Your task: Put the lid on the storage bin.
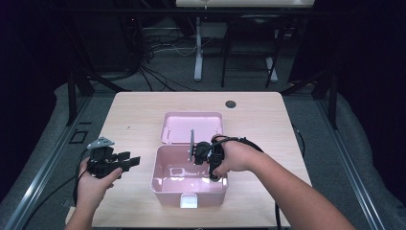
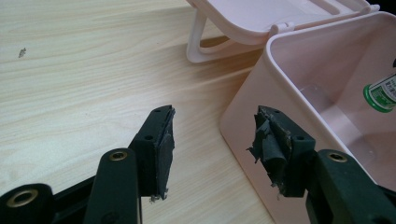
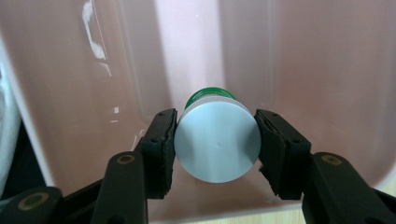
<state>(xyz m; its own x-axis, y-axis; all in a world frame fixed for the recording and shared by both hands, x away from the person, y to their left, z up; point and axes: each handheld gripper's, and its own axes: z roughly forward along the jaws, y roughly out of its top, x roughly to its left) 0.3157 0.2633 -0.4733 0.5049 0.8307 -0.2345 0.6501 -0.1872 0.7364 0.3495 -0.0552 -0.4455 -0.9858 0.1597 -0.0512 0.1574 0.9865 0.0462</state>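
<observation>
A pink plastic box (image 1: 165,184) stands open near the table's front, its lid (image 1: 191,125) folded back behind it. My right gripper (image 1: 214,176) points down into the box at its right side, shut on a round can with a silver end and green label (image 3: 217,142); the pads press both its sides. The can (image 2: 380,93) also peeks in at the box's right in the left gripper view. My left gripper (image 1: 135,161) rests left of the box, open, with nothing between its worn pads (image 2: 164,144).
The box has a white latch (image 1: 188,200) on its front wall and a white handle (image 2: 198,39) by the lid hinge. A dark round grommet (image 1: 231,104) sits in the light wooden tabletop (image 1: 134,115) at the back.
</observation>
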